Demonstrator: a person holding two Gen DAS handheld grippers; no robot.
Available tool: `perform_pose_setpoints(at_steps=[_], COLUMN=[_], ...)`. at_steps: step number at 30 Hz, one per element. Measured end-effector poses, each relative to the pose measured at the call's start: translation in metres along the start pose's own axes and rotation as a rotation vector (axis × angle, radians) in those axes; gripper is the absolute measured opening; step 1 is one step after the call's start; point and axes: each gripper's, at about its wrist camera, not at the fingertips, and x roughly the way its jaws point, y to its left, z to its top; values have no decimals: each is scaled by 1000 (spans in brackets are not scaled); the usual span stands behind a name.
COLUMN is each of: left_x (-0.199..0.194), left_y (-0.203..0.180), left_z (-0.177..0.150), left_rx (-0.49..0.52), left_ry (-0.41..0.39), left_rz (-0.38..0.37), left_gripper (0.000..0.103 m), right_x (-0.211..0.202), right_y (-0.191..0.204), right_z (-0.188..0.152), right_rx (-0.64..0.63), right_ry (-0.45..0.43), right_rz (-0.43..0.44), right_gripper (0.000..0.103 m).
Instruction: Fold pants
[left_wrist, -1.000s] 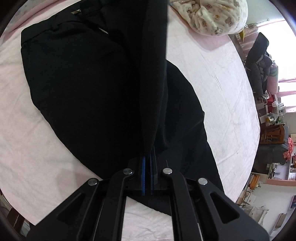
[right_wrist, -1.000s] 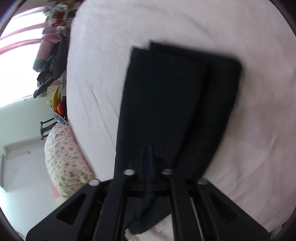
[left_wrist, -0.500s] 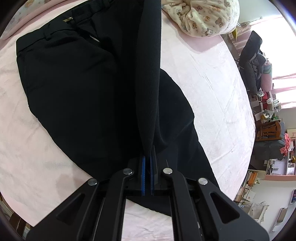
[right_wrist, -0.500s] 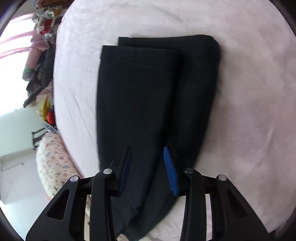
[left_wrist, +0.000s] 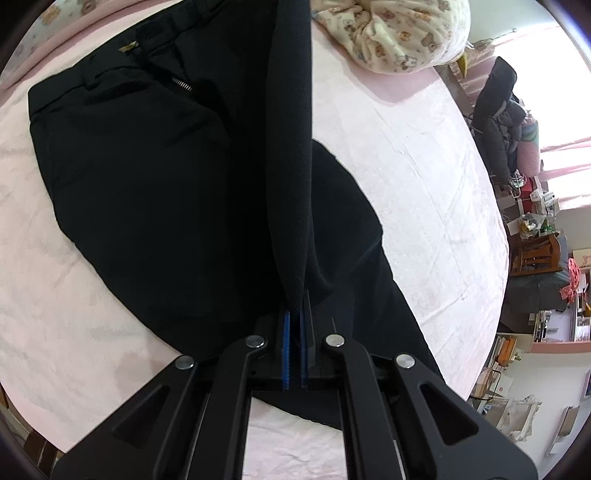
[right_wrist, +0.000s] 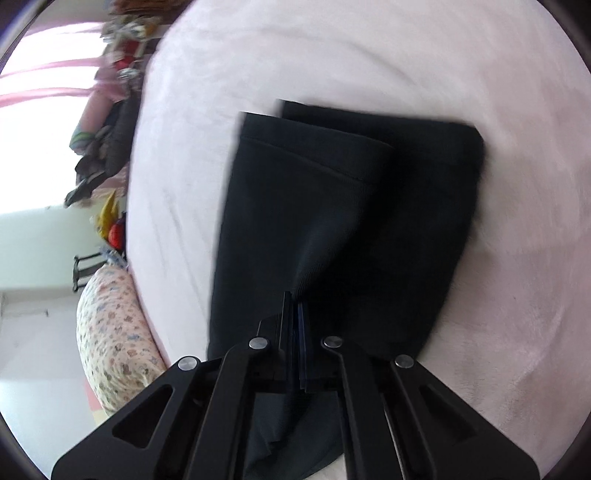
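Note:
Black pants (left_wrist: 155, 192) lie on a pink bed sheet (left_wrist: 424, 177), waistband and zipper at the top left of the left wrist view. My left gripper (left_wrist: 294, 314) is shut on a fold of the pants fabric, which rises as a taut strip in front of the camera. In the right wrist view the two leg ends (right_wrist: 332, 206) lie side by side with hems at the far end. My right gripper (right_wrist: 294, 306) is shut on a pinch of the leg fabric, lifting a ridge.
A teddy-print pillow (left_wrist: 399, 33) lies at the head of the bed and also shows in the right wrist view (right_wrist: 114, 332). Cluttered furniture and clothes (left_wrist: 524, 206) stand beyond the bed's edge, by a bright window.
My right gripper opened half a second ago and has now shut again on the leg fabric. My left gripper has kept its hold and the view shifted slightly.

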Motion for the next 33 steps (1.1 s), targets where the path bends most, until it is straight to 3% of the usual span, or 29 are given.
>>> perform_pose_setpoints(at_steps=[9,12,17,19,20,23,25,28,31,33], left_x=[-32,-36,-2,14,17,6,-13,-37,-63,-78], left_y=[5,21,62,72,78,86,94,111,133,150], left_z=[-14,-33,-54,-58,-60,-64,-64,-56,-28,-4], left_rx=[-2,-30,-102,-116,-126,-110,-68,-11,6,-20], left_ry=[-64,-35,37,74,87,79,47,36,-6,-47], left_rz=[-30,0,99,130,135,133,135,122,91,69], left_gripper=[3,3,5,12,15,39,54,58,76,78], right_x=[-41,-48,-21,-18,-19,-38,-56,-81,-89,-84], right_y=[29,12,-27,-38,-40,-40,-39,-39,-36,-30], right_z=[5,0,-3,-4,-5,-10,-13,-23,-42,-64], right_rx=[-87,-70,-5,25,43,51,48,59,35,22], right_ry=[-73,-70,-28,-11,-7,-18,-48,-90,-91,-60], right_rz=[79,36,-83,-122,-123,-133,-158,-148,-127,-102], right_gripper=[2,2,2,3,9,22,25,25,25,25])
